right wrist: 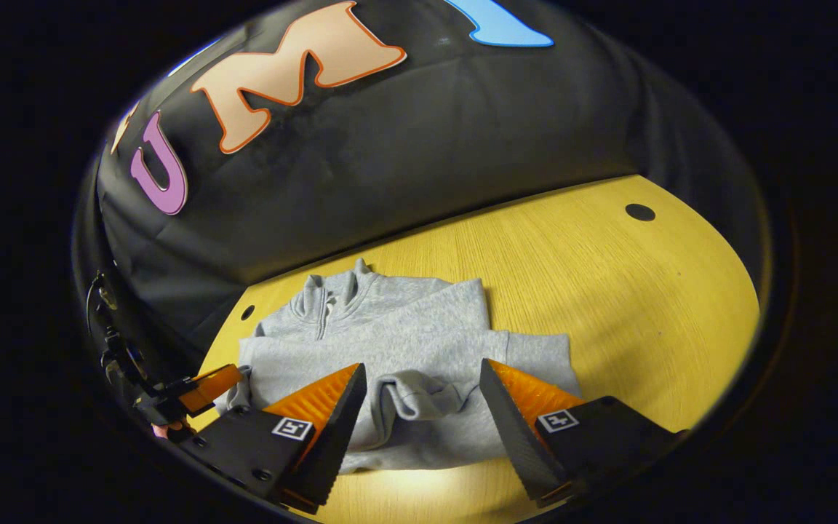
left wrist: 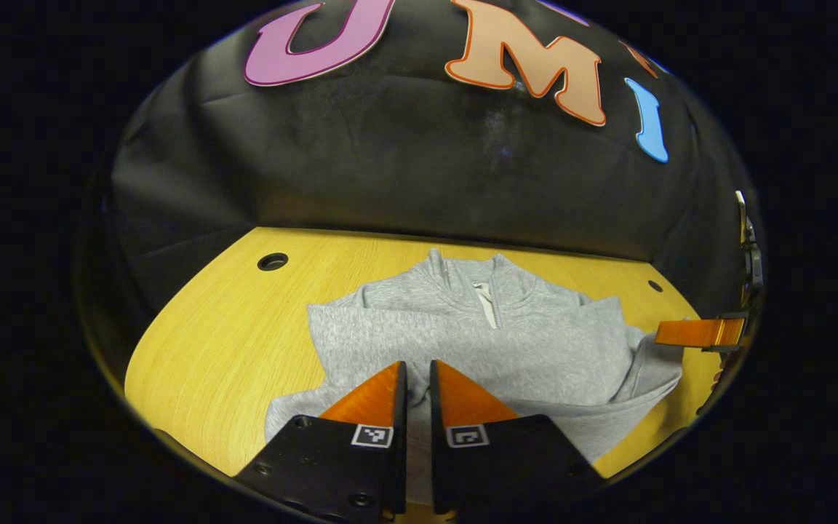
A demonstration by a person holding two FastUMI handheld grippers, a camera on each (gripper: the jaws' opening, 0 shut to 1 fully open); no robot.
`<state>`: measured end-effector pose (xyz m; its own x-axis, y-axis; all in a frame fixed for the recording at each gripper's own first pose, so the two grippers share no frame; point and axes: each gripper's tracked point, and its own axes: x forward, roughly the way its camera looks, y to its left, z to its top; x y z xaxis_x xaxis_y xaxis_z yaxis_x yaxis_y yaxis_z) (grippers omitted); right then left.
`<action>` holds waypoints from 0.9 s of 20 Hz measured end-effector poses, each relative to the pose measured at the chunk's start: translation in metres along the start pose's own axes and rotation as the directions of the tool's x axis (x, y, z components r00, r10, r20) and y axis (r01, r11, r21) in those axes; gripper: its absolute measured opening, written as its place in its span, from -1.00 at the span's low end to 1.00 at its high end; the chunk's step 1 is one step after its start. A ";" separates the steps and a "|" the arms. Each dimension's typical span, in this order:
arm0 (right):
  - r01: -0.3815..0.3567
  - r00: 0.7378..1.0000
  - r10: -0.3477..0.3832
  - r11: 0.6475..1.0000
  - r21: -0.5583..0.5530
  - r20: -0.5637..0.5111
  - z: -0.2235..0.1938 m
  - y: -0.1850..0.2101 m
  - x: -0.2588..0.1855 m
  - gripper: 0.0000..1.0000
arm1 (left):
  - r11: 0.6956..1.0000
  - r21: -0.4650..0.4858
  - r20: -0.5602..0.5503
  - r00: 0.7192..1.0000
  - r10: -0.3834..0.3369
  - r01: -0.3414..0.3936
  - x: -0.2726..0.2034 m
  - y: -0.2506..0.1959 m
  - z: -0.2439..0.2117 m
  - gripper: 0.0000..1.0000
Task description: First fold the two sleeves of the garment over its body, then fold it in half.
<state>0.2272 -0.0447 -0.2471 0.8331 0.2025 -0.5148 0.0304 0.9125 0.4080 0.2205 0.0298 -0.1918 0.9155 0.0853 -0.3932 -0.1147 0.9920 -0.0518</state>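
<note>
Right gripper view: a grey quarter-zip sweatshirt lies flat on the yellow wooden bench, collar toward 11 o'clock, both sleeves folded across its body. Right claw hangs over its hem, jaws wide apart. Left claw hovers above the sweatshirt, jaws nearly together, gripping nothing visible.

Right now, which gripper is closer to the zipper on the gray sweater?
Hard to call; probably the left. The left gripper hovers over the sweater body, straight below the zipper. The right gripper is over the folded sleeves, off to the side.
</note>
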 end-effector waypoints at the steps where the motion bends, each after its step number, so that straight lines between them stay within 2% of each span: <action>1: -0.001 1.000 0.001 1.000 0.003 0.012 0.003 0.002 0.002 0.94 | 1.000 0.005 0.002 1.000 0.013 -0.013 0.003 0.004 0.001 -0.37; 2: 0.001 1.000 -0.001 1.000 0.004 0.029 0.006 0.002 0.003 0.87 | 1.000 0.005 0.001 1.000 0.013 -0.013 0.001 0.004 0.002 -0.30; 3: -0.005 0.999 0.005 1.000 0.004 0.050 0.013 0.005 0.002 0.89 | 1.000 0.003 0.003 1.000 0.015 -0.015 0.001 0.006 0.005 0.10; 4: -0.014 0.997 0.013 1.000 0.003 0.070 0.018 0.010 0.001 0.96 | 1.000 0.002 0.005 1.000 0.023 -0.023 0.000 0.008 0.006 0.19; 6: -0.022 0.993 0.024 0.999 -0.026 0.117 0.031 0.019 -0.005 0.96 | 0.998 0.002 0.013 0.998 0.064 -0.064 -0.011 0.019 0.014 0.94; 8: -0.022 0.987 0.032 0.998 -0.062 0.156 0.044 0.028 -0.017 0.96 | 0.998 -0.015 0.030 0.998 0.061 -0.060 -0.028 0.021 0.026 0.94; 9: -0.019 0.985 0.033 0.996 -0.084 0.170 0.048 0.032 -0.024 0.87 | 0.998 -0.027 0.044 0.998 0.052 -0.051 -0.036 0.021 0.034 0.89; 10: -0.020 0.983 0.038 0.994 -0.104 0.181 0.053 0.037 -0.032 0.96 | 0.998 -0.035 0.062 0.997 0.047 -0.045 -0.046 0.022 0.044 0.89; 13: -0.019 0.971 0.057 0.987 -0.160 0.231 0.064 0.055 -0.068 0.95 | 0.999 -0.027 0.140 0.989 0.038 -0.035 -0.089 0.025 0.079 0.88; 14: -0.008 0.965 0.056 0.983 -0.183 0.257 0.067 0.060 -0.082 0.89 | 0.999 -0.018 0.160 0.986 0.039 -0.037 -0.103 0.026 0.086 0.88; 15: -0.003 0.956 0.064 0.978 -0.211 0.285 0.068 0.067 -0.098 0.97 | 0.999 -0.009 0.176 0.984 0.043 -0.042 -0.119 0.030 0.090 0.88; 18: -0.003 0.931 0.098 0.965 -0.263 0.351 0.072 0.092 -0.142 0.97 | 0.999 -0.013 0.192 0.980 0.042 -0.041 -0.157 0.031 0.094 0.88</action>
<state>0.1509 -0.0153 -0.0823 0.9726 0.1534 -0.1749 -0.1182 0.9733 0.1966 0.1096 0.0556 -0.0460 0.9668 0.1435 -0.2112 -0.1569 0.9865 -0.0477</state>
